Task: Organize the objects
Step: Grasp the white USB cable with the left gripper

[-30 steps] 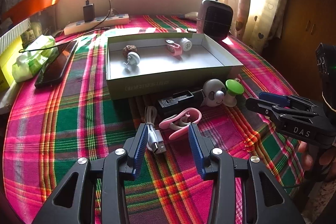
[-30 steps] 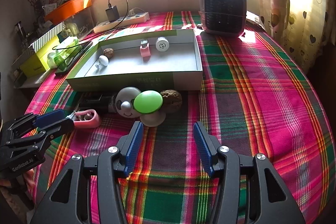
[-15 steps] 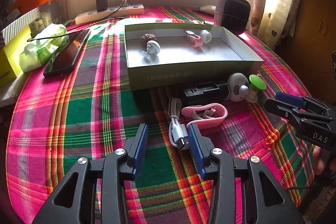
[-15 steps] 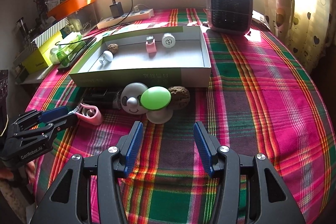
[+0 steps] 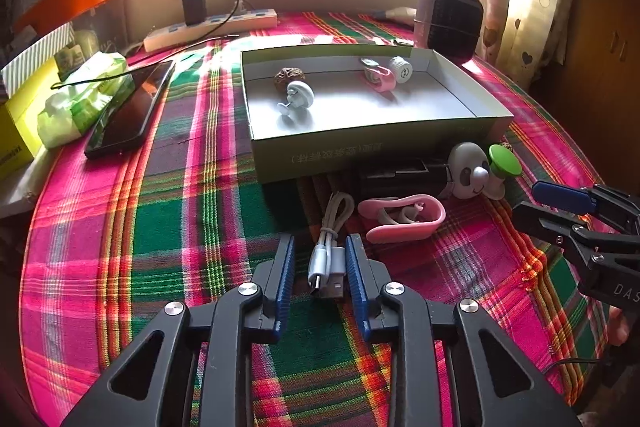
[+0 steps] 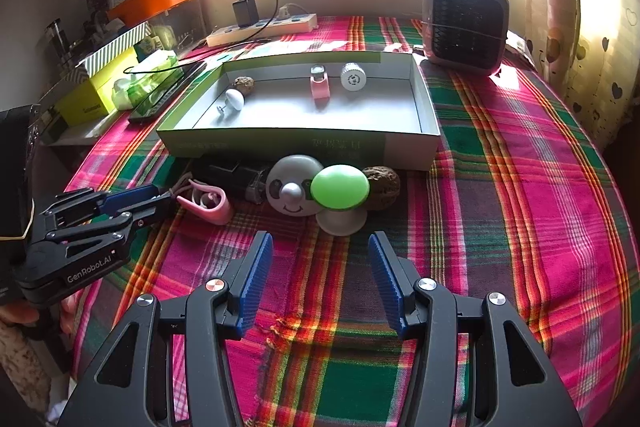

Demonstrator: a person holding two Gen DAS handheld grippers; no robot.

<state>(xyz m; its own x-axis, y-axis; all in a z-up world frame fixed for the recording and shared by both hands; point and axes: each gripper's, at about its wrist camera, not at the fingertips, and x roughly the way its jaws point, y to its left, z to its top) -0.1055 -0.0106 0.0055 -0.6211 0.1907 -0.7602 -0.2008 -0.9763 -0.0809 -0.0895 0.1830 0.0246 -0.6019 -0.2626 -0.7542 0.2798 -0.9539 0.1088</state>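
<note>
Your left gripper (image 5: 320, 259) sits low over a plaid tablecloth (image 5: 168, 227), its two blue fingers straddling the plug end of a coiled white cable (image 5: 330, 247). The right finger looks to touch the plug; a gap shows on the left side, so the jaws are narrowed around it but not yet clamped. That straddle suggests you have lined up to pinch the cable at its stiffest part, the plugs, where it should not flop.

Just right of the cable lies a pink clip (image 5: 402, 217). Behind it, against the front wall of the box (image 5: 360, 155), are a black gadget (image 5: 400, 173), a white panda-faced toy (image 6: 294, 191), a green-capped knob (image 6: 340, 187) and a walnut (image 6: 382, 183). The box already holds four small items, so it is likely where the loose things go.

Your right gripper (image 6: 320, 279) hovers wide open and empty, near the green knob, probably waiting its turn.

Compared with a second ago, the left gripper has shifted sideways from facing the pink clip to centring on the cable, and its fingers have drawn closer together. The right gripper has barely moved and stayed open.
</note>
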